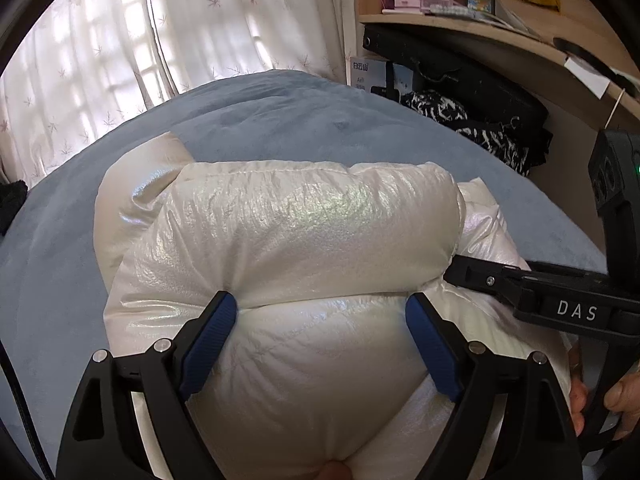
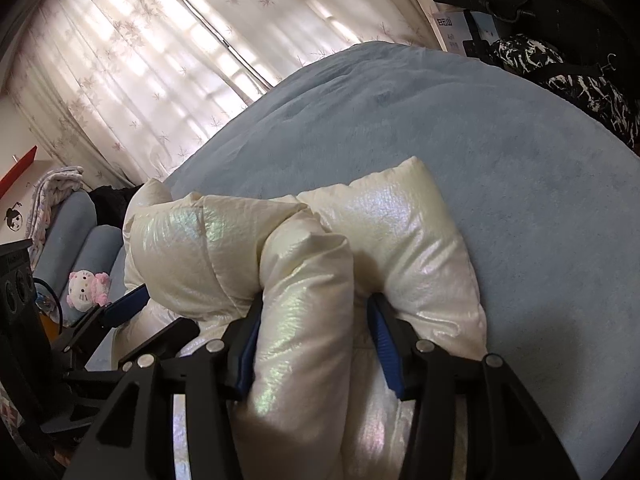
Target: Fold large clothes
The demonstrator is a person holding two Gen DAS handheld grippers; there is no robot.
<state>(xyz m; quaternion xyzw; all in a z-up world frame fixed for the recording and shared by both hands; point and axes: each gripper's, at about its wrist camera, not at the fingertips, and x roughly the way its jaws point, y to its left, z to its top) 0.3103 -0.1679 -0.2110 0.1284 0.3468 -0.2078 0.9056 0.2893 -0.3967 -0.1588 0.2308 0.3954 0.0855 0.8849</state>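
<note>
A shiny white puffer jacket [image 1: 304,232] lies bunched on a blue-grey bed [image 1: 280,120]. My left gripper [image 1: 322,316] has its blue-padded jaws wide apart, pressed around a thick padded fold of the jacket. My right gripper [image 2: 316,320] is closed on a puffy roll of the jacket [image 2: 304,280], the pads squeezing both sides. The right gripper also shows in the left wrist view [image 1: 472,272] at the jacket's right side, and the left gripper shows in the right wrist view [image 2: 128,304] at the jacket's left side.
Curtains [image 1: 160,40] hang behind the bed. A wooden shelf [image 1: 480,28] with boxes, a black bag [image 1: 460,76] and a black-and-white cloth [image 1: 472,128] stand at the far right. A plush toy [image 2: 86,288] and pillows lie left of the bed.
</note>
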